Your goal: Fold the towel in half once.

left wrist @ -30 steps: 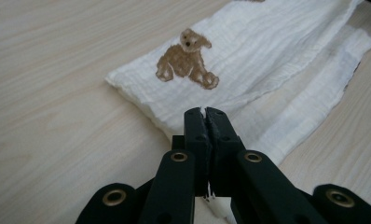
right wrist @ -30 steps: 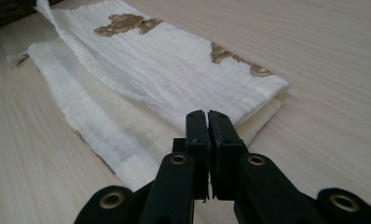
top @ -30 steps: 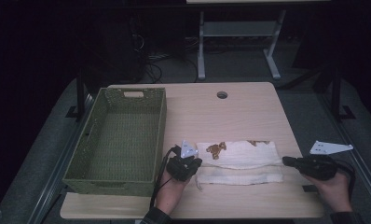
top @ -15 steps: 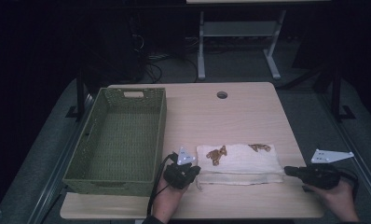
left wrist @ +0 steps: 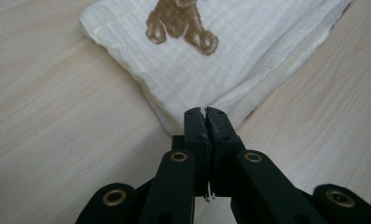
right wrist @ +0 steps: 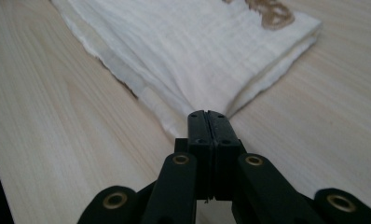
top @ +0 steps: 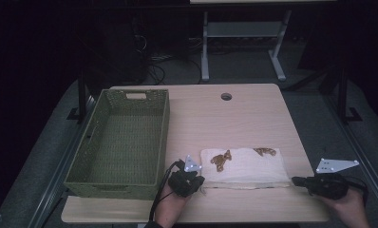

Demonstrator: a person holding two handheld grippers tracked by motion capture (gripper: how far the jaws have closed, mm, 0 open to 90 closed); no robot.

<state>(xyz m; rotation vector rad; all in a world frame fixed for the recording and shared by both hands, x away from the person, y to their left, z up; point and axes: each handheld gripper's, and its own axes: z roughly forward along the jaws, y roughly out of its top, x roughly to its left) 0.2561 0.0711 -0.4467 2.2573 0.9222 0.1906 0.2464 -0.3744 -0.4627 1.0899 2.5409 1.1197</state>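
Up close, left gripper point(left wrist: 206, 112) pinches cloth point(left wrist: 230, 51) corner.

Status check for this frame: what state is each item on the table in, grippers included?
Cloth: folded into a flat strip, lying on the table.
Left gripper: jaws shut on the cloth's near left corner.
Right gripper: jaws shut on the cloth's near right corner.
Basket: upright, empty.

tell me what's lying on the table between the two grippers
In the high view, a folded white cloth with brown bear prints spans the stretch between the left gripper and the right gripper; each pinches a near corner.
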